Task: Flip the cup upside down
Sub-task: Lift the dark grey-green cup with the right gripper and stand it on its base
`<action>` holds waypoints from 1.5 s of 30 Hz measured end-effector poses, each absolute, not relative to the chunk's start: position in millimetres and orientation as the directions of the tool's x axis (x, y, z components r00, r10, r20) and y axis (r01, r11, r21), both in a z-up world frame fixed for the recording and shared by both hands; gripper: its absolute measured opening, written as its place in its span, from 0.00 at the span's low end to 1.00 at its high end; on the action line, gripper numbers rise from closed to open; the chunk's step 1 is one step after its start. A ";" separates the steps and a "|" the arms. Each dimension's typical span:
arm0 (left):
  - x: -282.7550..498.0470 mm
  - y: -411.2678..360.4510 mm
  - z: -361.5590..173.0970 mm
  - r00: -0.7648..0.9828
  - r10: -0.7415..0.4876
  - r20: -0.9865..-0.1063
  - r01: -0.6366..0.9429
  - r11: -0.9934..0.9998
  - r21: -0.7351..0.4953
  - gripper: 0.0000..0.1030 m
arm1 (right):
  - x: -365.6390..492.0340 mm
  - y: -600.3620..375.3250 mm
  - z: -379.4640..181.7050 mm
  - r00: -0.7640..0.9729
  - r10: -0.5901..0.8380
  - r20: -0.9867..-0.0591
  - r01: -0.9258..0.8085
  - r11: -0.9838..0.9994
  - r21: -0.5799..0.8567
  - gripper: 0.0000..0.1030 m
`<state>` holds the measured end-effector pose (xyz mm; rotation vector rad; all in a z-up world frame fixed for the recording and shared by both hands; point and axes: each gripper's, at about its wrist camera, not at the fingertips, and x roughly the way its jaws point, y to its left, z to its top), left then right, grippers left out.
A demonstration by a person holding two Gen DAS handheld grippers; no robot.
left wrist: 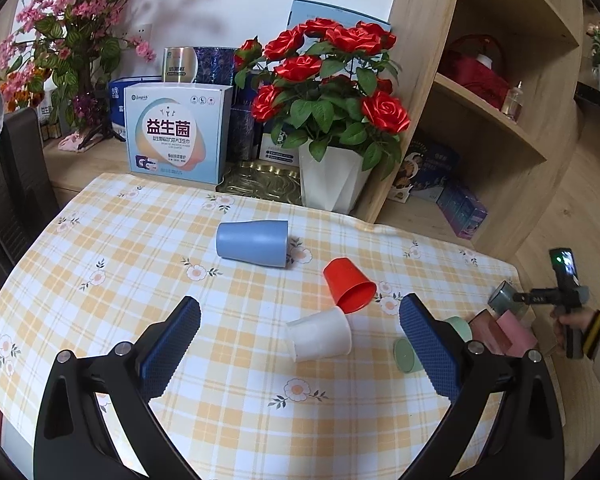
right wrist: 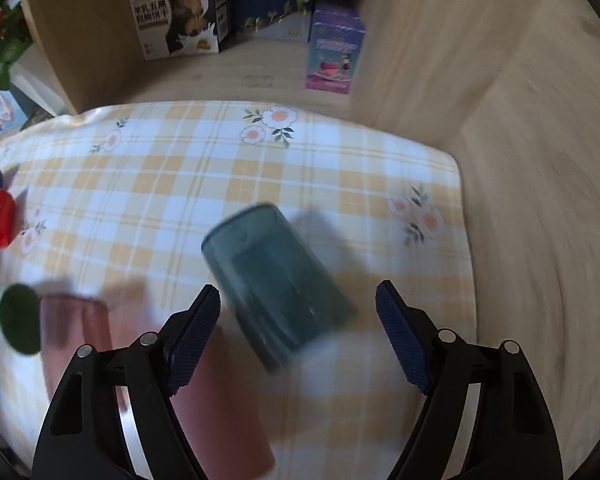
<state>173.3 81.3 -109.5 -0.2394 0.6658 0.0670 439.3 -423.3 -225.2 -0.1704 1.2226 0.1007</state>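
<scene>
Several cups lie on their sides on the checked tablecloth (left wrist: 140, 248). A blue cup (left wrist: 253, 243), a red cup (left wrist: 349, 285) and a white cup (left wrist: 319, 339) lie ahead of my open, empty left gripper (left wrist: 300, 344). A green cup (left wrist: 410, 354) is partly hidden behind its right finger. In the right wrist view a dark teal cup (right wrist: 278, 284) lies tilted on its side between and just ahead of the spread fingers of my open right gripper (right wrist: 298, 320). The view is blurred. Pinkish cups (right wrist: 76, 328) lie at the left.
A white pot of red roses (left wrist: 332, 184), boxes (left wrist: 176, 136) and a gold tray (left wrist: 260, 184) stand behind the cloth. A wooden shelf unit (left wrist: 492, 120) rises at the right. Cartons (right wrist: 180, 12) stand beyond the cloth in the right wrist view.
</scene>
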 end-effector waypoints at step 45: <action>113.9 133.1 -130.6 0.740 0.015 -0.672 -0.198 0.961 -0.196 0.94 | 251.8 -214.6 -155.4 0.327 0.293 -0.898 -0.089 0.956 0.280 0.66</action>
